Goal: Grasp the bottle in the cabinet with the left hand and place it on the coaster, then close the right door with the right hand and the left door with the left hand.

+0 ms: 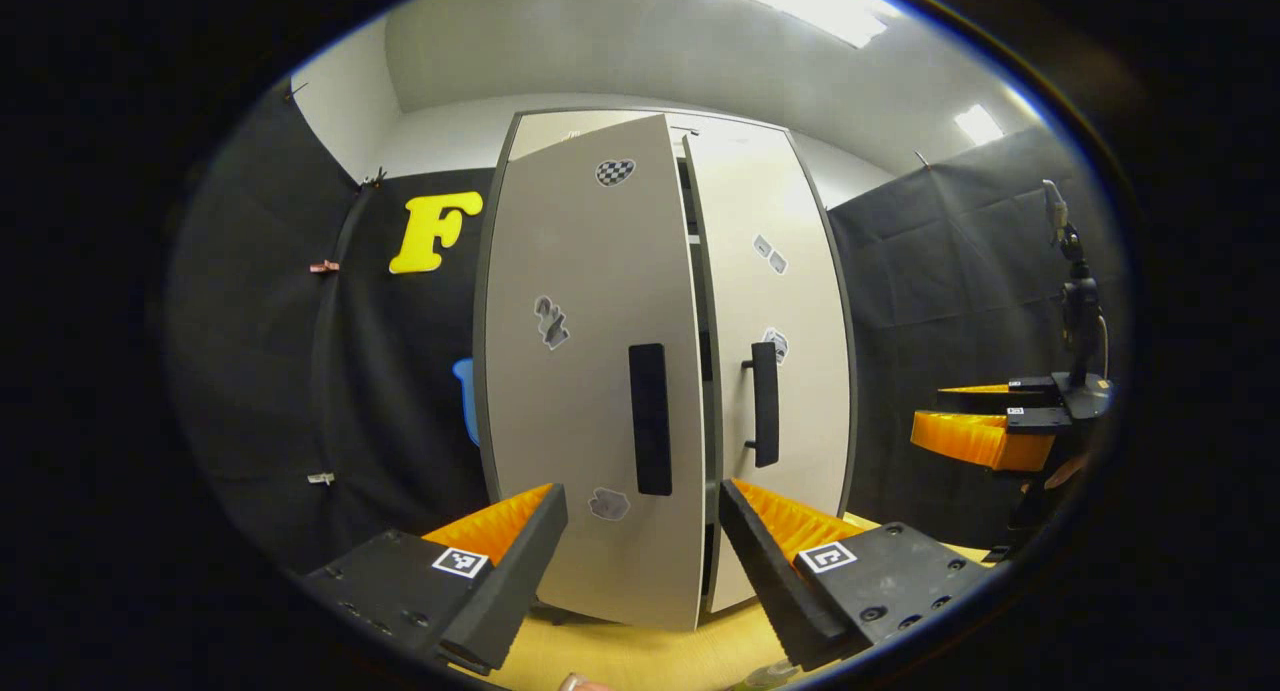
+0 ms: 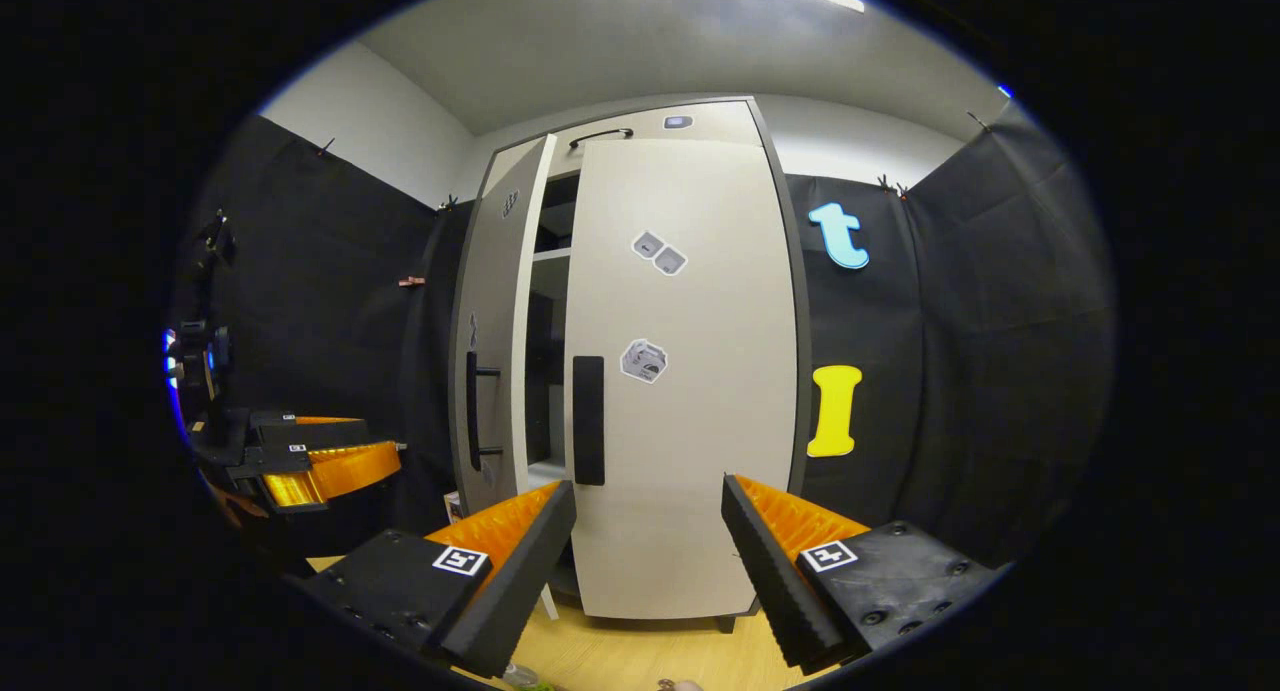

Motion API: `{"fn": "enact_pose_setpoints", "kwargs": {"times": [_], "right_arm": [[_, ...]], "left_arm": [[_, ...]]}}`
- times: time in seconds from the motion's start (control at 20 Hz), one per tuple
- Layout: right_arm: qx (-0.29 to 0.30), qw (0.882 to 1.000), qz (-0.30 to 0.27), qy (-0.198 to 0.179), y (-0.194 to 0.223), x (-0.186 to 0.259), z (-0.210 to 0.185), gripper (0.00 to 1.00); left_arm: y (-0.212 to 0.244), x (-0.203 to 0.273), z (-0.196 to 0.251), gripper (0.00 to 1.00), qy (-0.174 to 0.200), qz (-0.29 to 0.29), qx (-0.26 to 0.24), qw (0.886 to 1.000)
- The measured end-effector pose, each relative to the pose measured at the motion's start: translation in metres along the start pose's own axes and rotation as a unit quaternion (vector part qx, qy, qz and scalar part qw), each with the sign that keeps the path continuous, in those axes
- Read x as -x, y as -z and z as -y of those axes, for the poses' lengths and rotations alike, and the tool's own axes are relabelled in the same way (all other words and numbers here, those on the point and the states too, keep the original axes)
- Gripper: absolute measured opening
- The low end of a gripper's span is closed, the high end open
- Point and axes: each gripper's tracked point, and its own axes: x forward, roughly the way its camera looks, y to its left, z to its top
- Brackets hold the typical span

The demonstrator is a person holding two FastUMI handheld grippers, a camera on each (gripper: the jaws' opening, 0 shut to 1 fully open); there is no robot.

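Bottle position: I cannot confirm it; a sliver of something clear shows at the bottom edge of both views, too cut off to identify. Your tall pale grey two-door cabinet (image 2: pixel 640 371) stands on the light wooden floor (image 1: pixel 640 656) against the black cloth. Its right door (image 2: pixel 690 371) sits flush and closed, black bar handle (image 2: pixel 588 421) facing you. Its left door (image 1: pixel 595 371) is ajar, angled out from the frame, so a dark gap with a shelf edge shows between the doors in the right gripper view.

Your left gripper (image 1: pixel 640 561) hovers in front of the left door's black handle (image 1: pixel 650 419), fingers spread wide, gripping nothing. Your right gripper (image 2: pixel 648 561) faces the closed door, fingers equally wide apart and likewise empty, clear of the panel.
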Motion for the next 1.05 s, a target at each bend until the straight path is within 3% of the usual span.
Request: {"fn": "enact_pose_setpoints", "kwargs": {"times": [0.3,0.6,1.05], "right_arm": [[-0.012,1.000,0.004,0.012,-0.002,0.005,-0.001,0.97],[-0.007,1.000,0.011,0.002,-0.006,0.006,-0.008,0.97],[0.014,1.000,-0.001,-0.004,0.001,0.006,-0.013,0.98]], "left_arm": [[-0.010,-0.006,0.014,0.99,0.009,0.013,-0.023,1.000],[-0.006,-0.008,0.024,0.99,0.025,0.006,0.002,1.000],[-0.005,-0.005,0.022,0.96,0.034,0.006,0.001,0.999]]}}
